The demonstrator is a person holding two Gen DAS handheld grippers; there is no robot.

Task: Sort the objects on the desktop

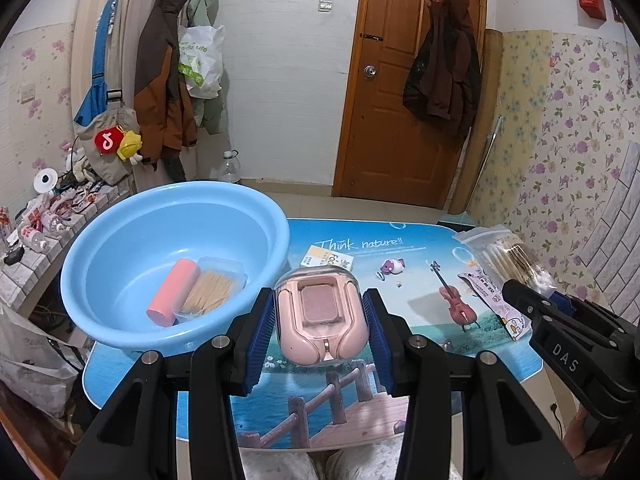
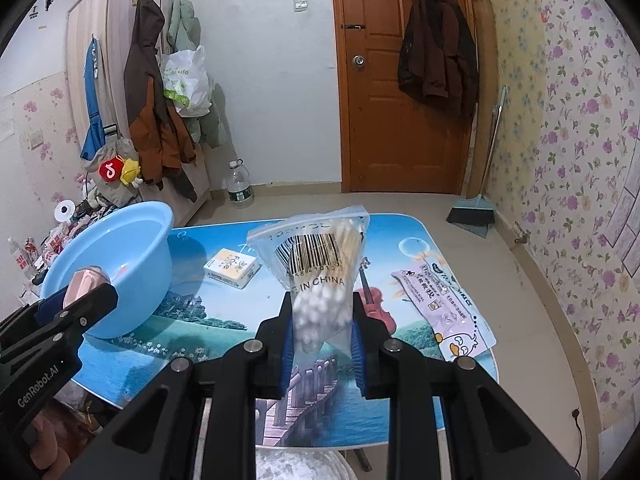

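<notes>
Between left gripper [image 1: 322, 320] pads: pink earbud case [image 1: 320, 312].

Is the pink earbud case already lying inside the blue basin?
No, the pink earbud case is held in the left gripper beside the blue basin.

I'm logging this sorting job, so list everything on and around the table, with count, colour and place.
Round plastic basin: one, light blue, table's left edge.
Cylindrical roll: one, coral pink, inside basin.
Clear box of toothpicks: one, tan contents, inside basin beside roll.
Small carton: one, white and orange, mid table.
Flat printed packet: one, lilac, table's right.
Glossy earbud case: one, pink, in left gripper.
Clear bag of cotton swabs: one, white tips, in right gripper.
</notes>
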